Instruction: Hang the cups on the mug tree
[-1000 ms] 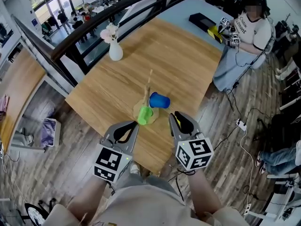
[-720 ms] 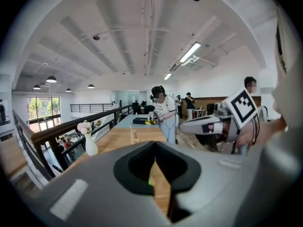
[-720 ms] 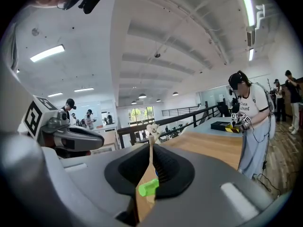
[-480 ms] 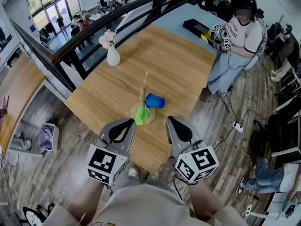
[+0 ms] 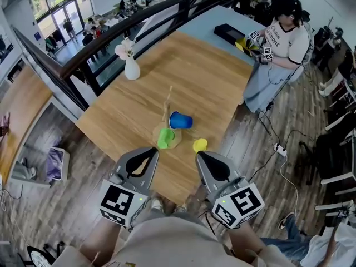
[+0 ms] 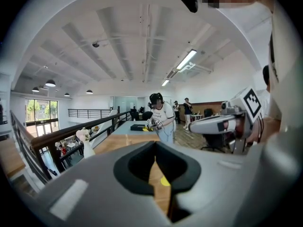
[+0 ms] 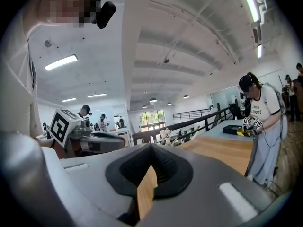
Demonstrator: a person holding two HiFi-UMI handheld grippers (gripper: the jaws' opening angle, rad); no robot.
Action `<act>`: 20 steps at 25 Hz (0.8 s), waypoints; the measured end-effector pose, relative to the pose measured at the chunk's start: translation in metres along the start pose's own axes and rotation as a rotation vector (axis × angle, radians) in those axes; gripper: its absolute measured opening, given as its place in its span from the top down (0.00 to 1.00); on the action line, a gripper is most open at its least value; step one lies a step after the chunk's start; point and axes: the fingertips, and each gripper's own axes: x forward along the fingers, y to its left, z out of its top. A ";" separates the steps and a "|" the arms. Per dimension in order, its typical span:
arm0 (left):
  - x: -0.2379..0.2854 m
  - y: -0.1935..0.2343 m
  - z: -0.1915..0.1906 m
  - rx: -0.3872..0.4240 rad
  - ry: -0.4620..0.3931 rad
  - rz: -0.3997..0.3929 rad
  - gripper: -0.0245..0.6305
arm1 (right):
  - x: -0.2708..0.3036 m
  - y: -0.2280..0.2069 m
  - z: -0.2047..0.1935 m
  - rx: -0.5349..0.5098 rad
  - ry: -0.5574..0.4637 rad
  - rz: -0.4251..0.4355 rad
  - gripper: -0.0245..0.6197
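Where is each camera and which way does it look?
Head view: on the head, facing steeply down at the table; left tongs, right tongs show.
Left gripper view: on the left tongs, facing across the table; its shut jaws show.
Right gripper view: on the right tongs, facing likewise; its shut jaws show.
Shared: each gripper view sees the other tongs.

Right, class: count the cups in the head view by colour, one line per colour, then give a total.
green cup: 1
blue cup: 1
yellow cup: 1
total: 3
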 end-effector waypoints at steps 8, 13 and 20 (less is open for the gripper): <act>0.004 -0.007 -0.004 -0.003 0.010 -0.018 0.96 | 0.001 0.010 -0.015 0.057 0.020 0.036 0.96; 0.008 -0.005 -0.012 -0.016 0.022 -0.019 0.96 | 0.000 0.006 -0.020 0.066 0.023 0.021 0.96; 0.030 -0.008 -0.023 -0.015 0.044 -0.037 0.96 | 0.007 -0.028 -0.030 0.037 0.040 -0.093 0.87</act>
